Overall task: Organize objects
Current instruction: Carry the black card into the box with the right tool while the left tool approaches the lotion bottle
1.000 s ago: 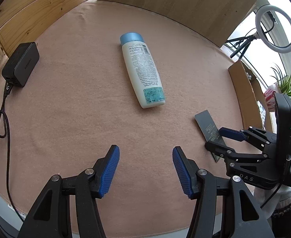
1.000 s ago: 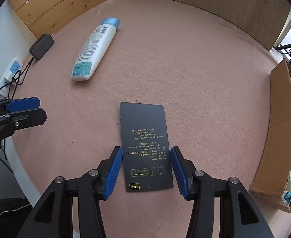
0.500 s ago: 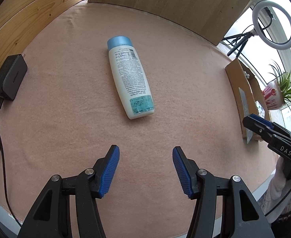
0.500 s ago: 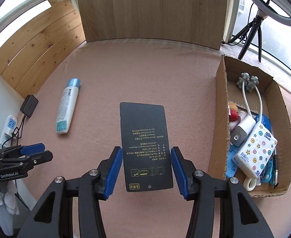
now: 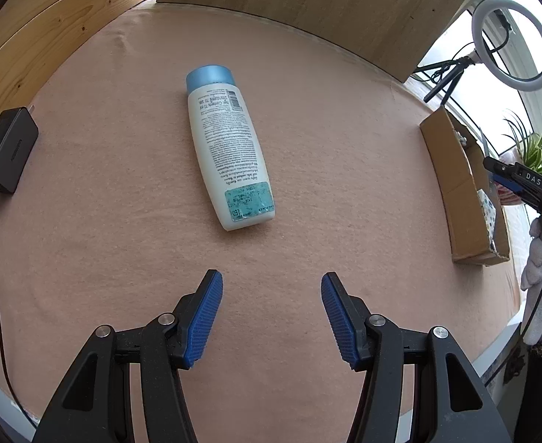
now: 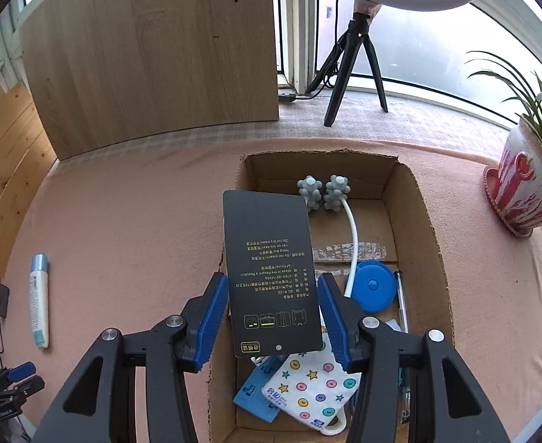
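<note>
A pink felt-covered table (image 5: 123,221) fills both views. At its right end sits an open cardboard box (image 6: 433,258) holding a star-patterned pouch (image 6: 315,387), a blue tape measure (image 6: 372,286) and a white-handled massager with 2 grey knobbed heads (image 6: 322,192). A white lotion bottle (image 5: 230,151) with a blue cap lies flat on the felt, well ahead of the left gripper (image 5: 271,317), whose 2 blue pads are spread wide with nothing between them. The right gripper (image 6: 272,317) pinches a black printed card (image 6: 271,273) above the box.

Black card (image 6: 271,273) (gold print), white bottle (image 5: 228,155), blue cap (image 5: 208,76), pink cloth (image 5: 344,140)
</note>
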